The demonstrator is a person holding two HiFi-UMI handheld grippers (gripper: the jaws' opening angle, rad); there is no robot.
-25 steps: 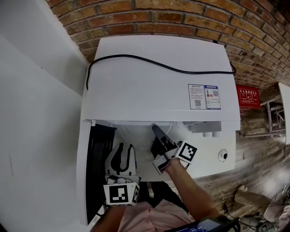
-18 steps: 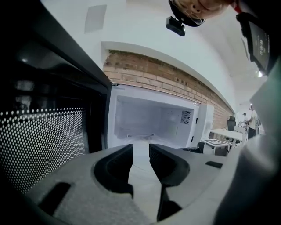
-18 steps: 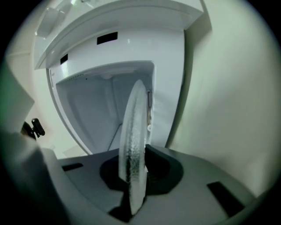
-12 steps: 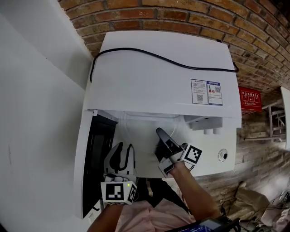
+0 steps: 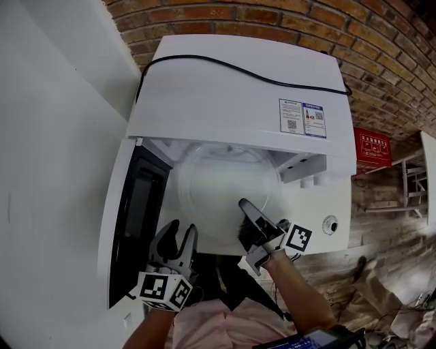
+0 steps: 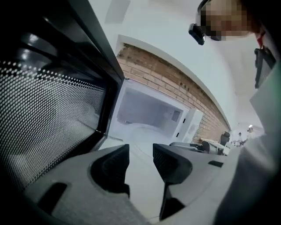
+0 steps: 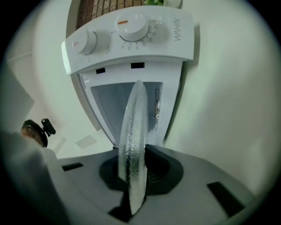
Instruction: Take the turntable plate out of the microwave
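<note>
**A:** Where does the microwave (image 5: 238, 88) stand?

**B:** It backs onto the brick wall (image 5: 272, 20), with a white wall (image 5: 54, 136) close on its left. Its door (image 5: 139, 211) hangs open to the left, so the mouth is free toward the person.

**A:** And the turntable plate (image 5: 211, 194)?

**B:** It is mostly out in front of the opening, with its rear rim under the top's front lip. Its left rim runs near the door but apart from it.

**A:** Who holds it?

**B:** The right gripper (image 5: 245, 208) does. Its jaws are clamped on the front-right rim, and the glass runs edge-on between them.

**A:** The left gripper (image 5: 180, 232)?

**B:** It is by the front-left rim, beside the door's inner face. Its jaws have just been opening and stand apart, with nothing pinched between them.
</note>
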